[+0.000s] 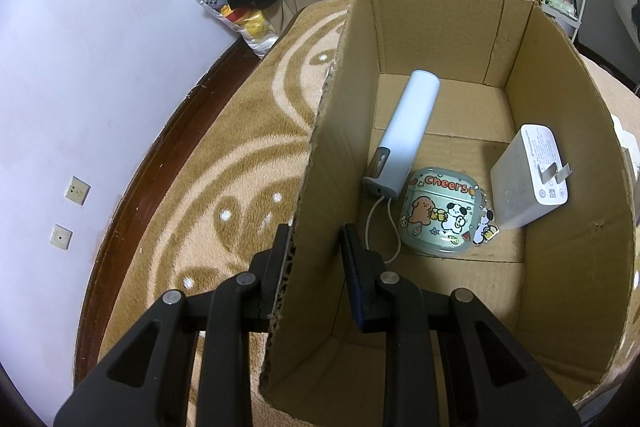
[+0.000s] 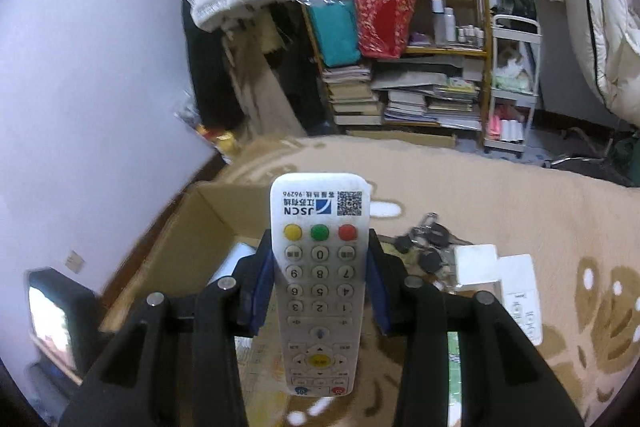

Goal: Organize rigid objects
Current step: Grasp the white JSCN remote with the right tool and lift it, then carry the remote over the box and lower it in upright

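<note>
Right gripper [image 2: 320, 267] pinches the remote [image 2: 319, 279] above the box [image 2: 192, 247], ready to drop it in; left gripper [image 1: 316, 251], spread, straddles the box [image 1: 320, 147] wall, likely steadying it.

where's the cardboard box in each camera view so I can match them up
Left wrist: the cardboard box fills the centre and right, its left wall between the fingers of the left gripper.
Right wrist: the cardboard box sits at lower left, behind the remote that the right gripper holds.
Shared landmark: the tan patterned blanket.
</note>
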Demonstrator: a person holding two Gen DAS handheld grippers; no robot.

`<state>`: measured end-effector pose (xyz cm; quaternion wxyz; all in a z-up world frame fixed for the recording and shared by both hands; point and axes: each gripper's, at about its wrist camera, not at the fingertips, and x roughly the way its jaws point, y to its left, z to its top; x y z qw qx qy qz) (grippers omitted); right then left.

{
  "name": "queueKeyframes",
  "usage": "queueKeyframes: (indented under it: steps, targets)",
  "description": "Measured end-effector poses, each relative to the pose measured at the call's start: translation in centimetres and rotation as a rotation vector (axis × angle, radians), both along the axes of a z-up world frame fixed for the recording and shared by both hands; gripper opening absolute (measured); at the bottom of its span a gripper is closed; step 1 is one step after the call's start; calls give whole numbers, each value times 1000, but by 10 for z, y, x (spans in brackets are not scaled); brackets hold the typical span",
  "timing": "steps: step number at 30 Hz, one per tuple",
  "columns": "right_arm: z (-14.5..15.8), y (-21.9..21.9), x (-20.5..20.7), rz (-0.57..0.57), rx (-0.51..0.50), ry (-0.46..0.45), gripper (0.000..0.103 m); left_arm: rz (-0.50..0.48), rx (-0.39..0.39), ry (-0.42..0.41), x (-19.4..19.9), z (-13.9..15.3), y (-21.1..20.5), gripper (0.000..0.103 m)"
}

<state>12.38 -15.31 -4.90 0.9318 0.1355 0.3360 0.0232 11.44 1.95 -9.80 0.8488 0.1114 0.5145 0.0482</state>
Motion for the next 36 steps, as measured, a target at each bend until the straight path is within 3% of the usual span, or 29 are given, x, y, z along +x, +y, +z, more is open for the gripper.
queueKeyframes:
  steps: [9,15,26,36]
  targets:
    - [31,19,-13,33,-31,-84,44,0,-1,0,0,0,1,24]
    - [41,17,-19,50,20,-111,44,0,4,0,-1,0,1,24]
    - [33,33,-18,116,91,-100,44,-1,8,-1,-2,0,0,24]
    - [-4,48,-5,168,132,5,44,0,8,0,-2,0,0,24]
